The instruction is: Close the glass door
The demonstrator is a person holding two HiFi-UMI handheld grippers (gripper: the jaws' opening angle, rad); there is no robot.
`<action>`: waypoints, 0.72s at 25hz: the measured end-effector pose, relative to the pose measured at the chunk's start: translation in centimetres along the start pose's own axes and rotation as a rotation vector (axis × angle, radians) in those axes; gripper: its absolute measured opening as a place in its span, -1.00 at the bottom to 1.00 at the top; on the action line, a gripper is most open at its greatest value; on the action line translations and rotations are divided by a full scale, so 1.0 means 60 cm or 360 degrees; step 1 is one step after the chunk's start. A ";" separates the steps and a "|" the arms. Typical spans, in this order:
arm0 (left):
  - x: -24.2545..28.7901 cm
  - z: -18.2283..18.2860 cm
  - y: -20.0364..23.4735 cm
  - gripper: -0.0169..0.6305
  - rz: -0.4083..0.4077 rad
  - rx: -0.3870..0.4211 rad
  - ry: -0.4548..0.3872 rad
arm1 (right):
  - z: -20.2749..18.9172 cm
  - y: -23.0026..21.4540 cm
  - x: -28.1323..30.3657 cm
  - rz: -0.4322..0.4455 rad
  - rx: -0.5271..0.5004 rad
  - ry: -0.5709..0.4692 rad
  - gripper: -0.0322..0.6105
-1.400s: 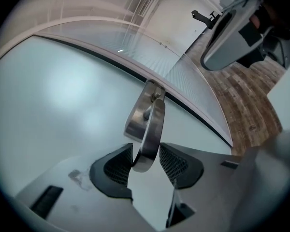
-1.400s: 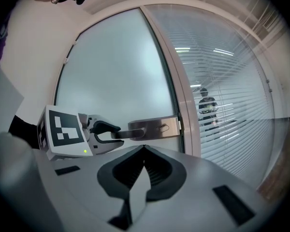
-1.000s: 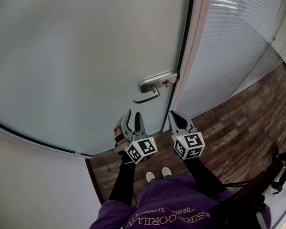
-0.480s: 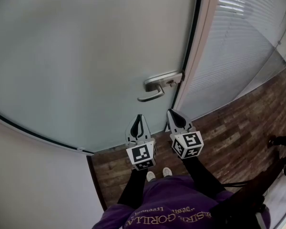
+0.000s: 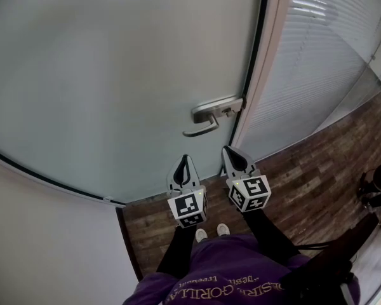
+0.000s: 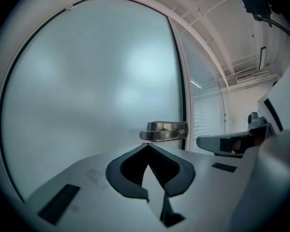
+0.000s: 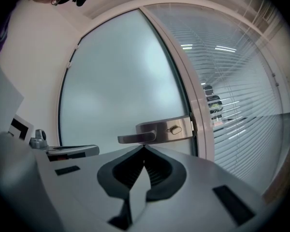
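Observation:
A frosted glass door [image 5: 114, 75] fills the head view, its right edge meeting the pale frame [image 5: 260, 75]. Its metal lever handle [image 5: 209, 116] sits at that edge and shows in the left gripper view as handle [image 6: 164, 131] and in the right gripper view as handle [image 7: 157, 131]. My left gripper [image 5: 185, 159] hangs a little short of the door below the handle, jaws shut with nothing between them [image 6: 147, 145]. Beside it, my right gripper [image 5: 229, 151] is also shut and empty [image 7: 144, 146], its tip pointing just under the handle without touching it.
A glass wall with white slatted blinds [image 5: 317, 56] stands right of the frame. A white wall [image 5: 44, 246] closes the left side. Dark wood floor [image 5: 305, 176] runs underfoot, with my shoes [image 5: 209, 232] close to the door. A person [image 7: 212, 103] shows faintly behind the blinds.
The left gripper has rolled from tilted to upright and its jaws have gone from wide open to shut on nothing. The right gripper has stayed put, shut.

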State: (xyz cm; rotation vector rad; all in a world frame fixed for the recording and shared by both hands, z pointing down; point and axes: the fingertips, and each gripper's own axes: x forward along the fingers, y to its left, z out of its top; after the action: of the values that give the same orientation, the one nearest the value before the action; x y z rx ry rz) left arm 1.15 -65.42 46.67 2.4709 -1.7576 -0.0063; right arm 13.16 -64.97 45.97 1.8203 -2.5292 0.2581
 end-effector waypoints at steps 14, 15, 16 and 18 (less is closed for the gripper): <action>-0.001 0.006 0.003 -0.95 0.0009 0.0026 -0.0010 | -0.001 0.002 0.004 0.0006 -0.0018 0.0016 -0.93; -0.002 0.006 0.003 -0.95 0.0009 0.0025 -0.0009 | -0.001 0.003 0.004 0.0007 -0.0018 0.0016 -0.93; -0.002 0.003 0.003 -0.95 0.0005 0.0020 -0.0005 | -0.001 0.004 0.004 0.0007 -0.0019 0.0016 -0.93; -0.001 0.001 0.003 -0.95 -0.0002 0.0010 -0.0004 | -0.001 0.004 0.004 0.0007 -0.0021 0.0016 -0.93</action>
State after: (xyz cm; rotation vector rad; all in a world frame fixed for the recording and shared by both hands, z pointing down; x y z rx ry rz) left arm 0.98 -65.43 46.60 2.4773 -1.7600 -0.0038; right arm 12.84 -65.14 46.03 1.8043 -2.5225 0.2495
